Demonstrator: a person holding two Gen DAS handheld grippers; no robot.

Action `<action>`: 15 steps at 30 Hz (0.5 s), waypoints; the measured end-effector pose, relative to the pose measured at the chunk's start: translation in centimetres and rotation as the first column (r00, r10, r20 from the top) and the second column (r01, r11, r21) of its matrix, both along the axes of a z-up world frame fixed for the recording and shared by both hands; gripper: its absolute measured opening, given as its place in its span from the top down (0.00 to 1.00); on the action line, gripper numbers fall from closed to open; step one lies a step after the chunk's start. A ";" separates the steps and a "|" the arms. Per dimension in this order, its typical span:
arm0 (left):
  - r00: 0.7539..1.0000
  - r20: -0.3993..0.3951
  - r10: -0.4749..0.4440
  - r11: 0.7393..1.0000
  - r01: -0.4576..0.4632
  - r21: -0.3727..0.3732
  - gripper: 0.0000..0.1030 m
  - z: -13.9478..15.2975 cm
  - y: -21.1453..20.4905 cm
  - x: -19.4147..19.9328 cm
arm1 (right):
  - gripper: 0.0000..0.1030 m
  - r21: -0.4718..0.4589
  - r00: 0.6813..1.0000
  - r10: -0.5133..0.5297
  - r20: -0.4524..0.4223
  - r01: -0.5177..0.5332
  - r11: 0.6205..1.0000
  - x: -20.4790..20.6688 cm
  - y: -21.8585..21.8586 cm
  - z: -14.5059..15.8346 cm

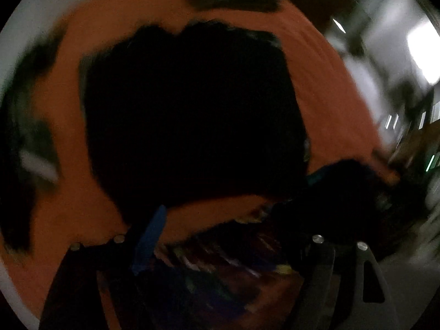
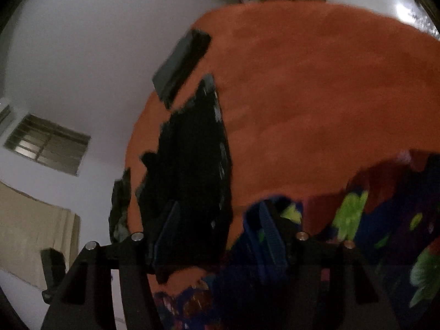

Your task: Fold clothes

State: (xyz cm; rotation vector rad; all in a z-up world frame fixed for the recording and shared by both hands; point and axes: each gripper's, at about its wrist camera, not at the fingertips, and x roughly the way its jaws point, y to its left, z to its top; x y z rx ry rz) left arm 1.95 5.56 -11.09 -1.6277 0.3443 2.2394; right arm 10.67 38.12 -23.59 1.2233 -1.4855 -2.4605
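A black garment [image 1: 192,115] lies spread flat on an orange sheet [image 1: 302,55] directly ahead of and below the left tool [image 1: 228,236], whose jaws stand wide apart with nothing between them; only one blue pad is clear through the blur. The right tool [image 2: 217,236] is partly open and also empty, the same garment ahead and to its left. The risk from here, judging by the smeared frames: a fast reach in dim light could catch a single layer or the sheet beneath, dragging the fold askew. A patterned, multicoloured cloth [image 2: 385,220] lies just under and right of the right tool (what it is cannot be told). Beyond the bed are pale walls, a barred window [image 2: 46,143] and a dark flat object [image 2: 181,63] farther ahead.
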 end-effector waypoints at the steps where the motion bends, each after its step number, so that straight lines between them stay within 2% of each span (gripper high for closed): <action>1: 0.994 -0.069 -0.080 0.995 0.075 -0.066 0.23 -0.5 1.6 0.7 | 0.42 -0.004 1.000 0.007 0.006 -0.007 1.000 0.1 0.0 -0.2; 3: 0.952 -0.207 -0.223 0.957 0.174 -0.230 0.23 -2.2 5.3 2.2 | 0.42 -0.006 1.000 -0.009 -0.028 0.009 1.000 0.6 -0.2 -0.1; 5: 0.893 -0.307 -0.328 0.920 0.228 -0.319 0.23 -3.8 7.4 4.2 | 0.42 -0.021 0.995 -0.044 -0.086 0.042 0.999 1.2 0.1 0.3; 8: 0.789 -0.371 -0.490 0.844 0.322 -0.429 0.23 -7.1 10.6 7.5 | 0.42 -0.012 0.990 -0.080 -0.114 0.079 0.997 1.6 0.9 1.0; 10: 0.704 -0.439 -0.557 0.807 0.337 -0.484 0.23 -8.6 12.4 9.4 | 0.42 -0.008 0.992 -0.068 -0.105 0.068 0.998 1.3 1.0 0.9; 12: 0.664 -0.484 -0.569 0.807 0.338 -0.485 0.23 -9.2 13.5 10.6 | 0.42 0.000 0.994 -0.067 -0.090 0.068 0.998 1.6 1.1 0.7; 15: 0.665 -0.491 -0.562 0.811 0.328 -0.484 0.23 -10.2 15.1 11.2 | 0.42 -0.014 0.993 -0.094 -0.075 0.093 0.996 2.3 1.6 -0.1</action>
